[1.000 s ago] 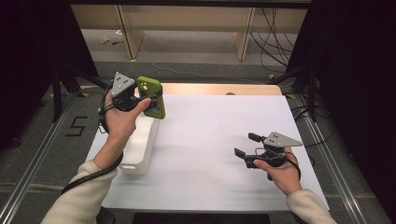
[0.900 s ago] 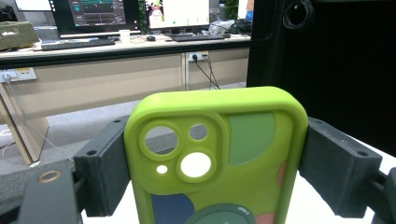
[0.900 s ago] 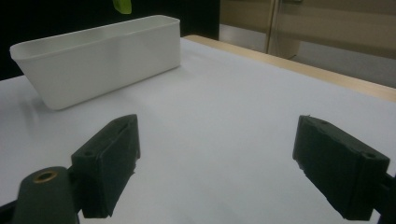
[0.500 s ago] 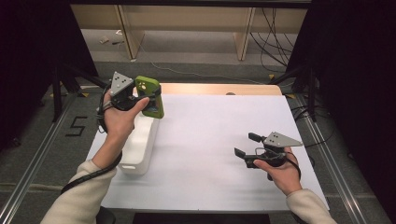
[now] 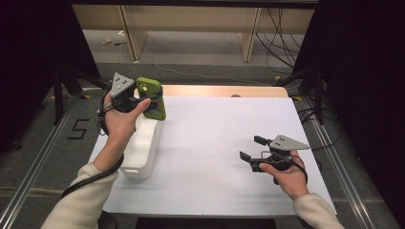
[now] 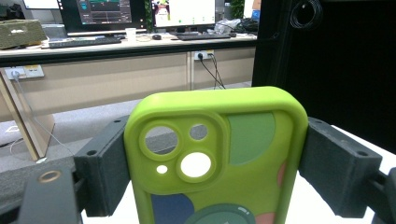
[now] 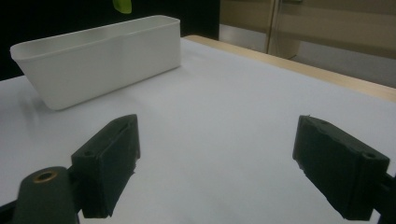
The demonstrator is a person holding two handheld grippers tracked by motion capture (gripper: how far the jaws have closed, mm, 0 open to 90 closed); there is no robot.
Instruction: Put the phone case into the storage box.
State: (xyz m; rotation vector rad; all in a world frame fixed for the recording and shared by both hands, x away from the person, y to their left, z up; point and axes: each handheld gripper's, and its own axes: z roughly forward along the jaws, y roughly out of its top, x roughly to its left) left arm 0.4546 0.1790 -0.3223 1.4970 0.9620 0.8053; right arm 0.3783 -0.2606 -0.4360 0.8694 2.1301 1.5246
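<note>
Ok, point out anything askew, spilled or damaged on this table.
Nothing stands out. The green phone case sits squarely clamped in the left gripper above the white bin, which stands upright and unspilled. The right gripper is open above the white table cover.

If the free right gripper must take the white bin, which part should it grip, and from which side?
Probably the long rim wall of the white bin, from above: the bin is open at the top and its thin wall fits between the open jaws of the right gripper, while its body looks too wide.
</note>
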